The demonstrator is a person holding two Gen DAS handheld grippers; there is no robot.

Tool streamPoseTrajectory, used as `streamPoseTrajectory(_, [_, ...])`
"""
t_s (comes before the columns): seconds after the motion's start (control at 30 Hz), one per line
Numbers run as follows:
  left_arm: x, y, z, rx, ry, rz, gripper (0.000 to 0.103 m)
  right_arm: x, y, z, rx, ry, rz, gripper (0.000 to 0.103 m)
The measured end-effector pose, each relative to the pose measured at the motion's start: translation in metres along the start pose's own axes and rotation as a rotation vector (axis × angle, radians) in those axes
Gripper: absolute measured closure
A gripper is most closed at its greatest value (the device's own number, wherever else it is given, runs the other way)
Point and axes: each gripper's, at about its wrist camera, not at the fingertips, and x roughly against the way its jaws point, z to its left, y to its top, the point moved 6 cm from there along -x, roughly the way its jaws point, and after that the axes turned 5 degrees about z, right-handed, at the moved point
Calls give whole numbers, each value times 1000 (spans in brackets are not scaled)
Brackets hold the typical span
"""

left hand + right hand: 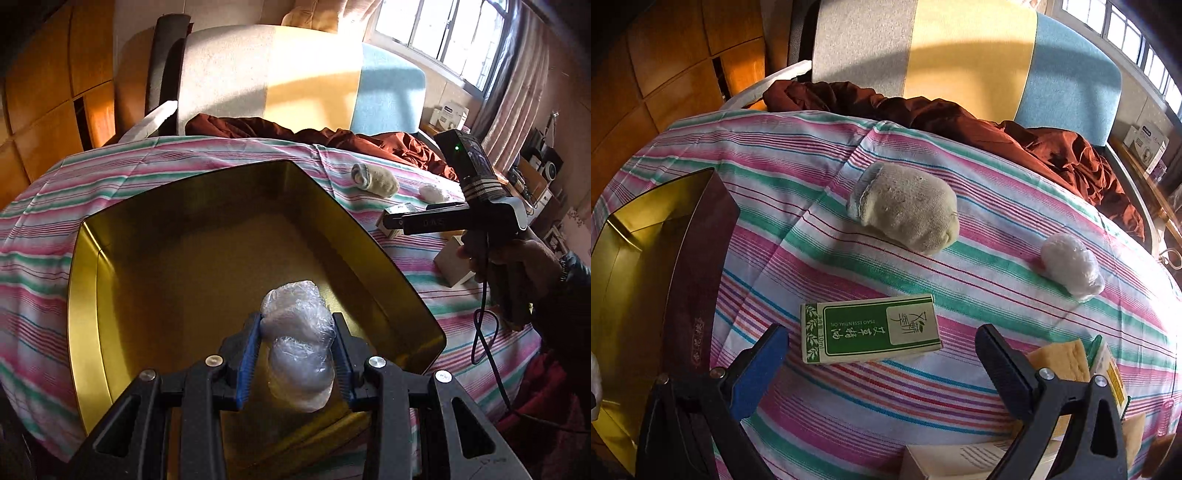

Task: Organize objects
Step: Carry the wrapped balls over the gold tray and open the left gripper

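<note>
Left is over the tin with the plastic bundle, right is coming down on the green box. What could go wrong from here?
1. The crinkly clear plastic-wrapped bundle may cling to the left gripper pads on release over the gold tin box.
2. The right gripper straddles the flat green-and-white carton lengthwise; it could skid on the striped cloth.

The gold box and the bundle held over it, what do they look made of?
Box: probably metal tin, with shiny gold inner walls that mirror the light. Bundle: seems to be thin clear plastic film, crinkled and glossy, wrapped around something pale.
</note>
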Motion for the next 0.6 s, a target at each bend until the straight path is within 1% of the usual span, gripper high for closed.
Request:
streamPoseTrajectory(0.03, [0, -1, 3, 9, 4, 0, 65, -2, -1, 1, 9, 11, 7, 29])
streamPoseTrajectory(0.07, [0, -2, 6, 19, 10, 0, 65, -1, -3, 3, 21, 8, 0, 30])
streamPoseTrajectory(0.13, [1, -3, 14, 40, 23, 0, 65, 2, -10, 11, 67, 23, -4, 30])
streamPoseTrajectory(0.2, [1, -5, 23, 64, 39, -1, 65, 6, -19, 20, 128, 20, -6, 30])
streamPoseTrajectory(0.37, [4, -6, 53, 126, 110, 3, 65, 19, -51, 34, 219, 31, 5, 30])
streamPoseTrajectory(0.5, [2, 3, 82, 177, 168, 7, 65, 21, -65, 29, 206, 52, -2, 30])
streamPoseTrajectory(0.6, [-6, 19, 100, 175, 225, 7, 65, 19, -66, 29, 206, 36, -3, 30])
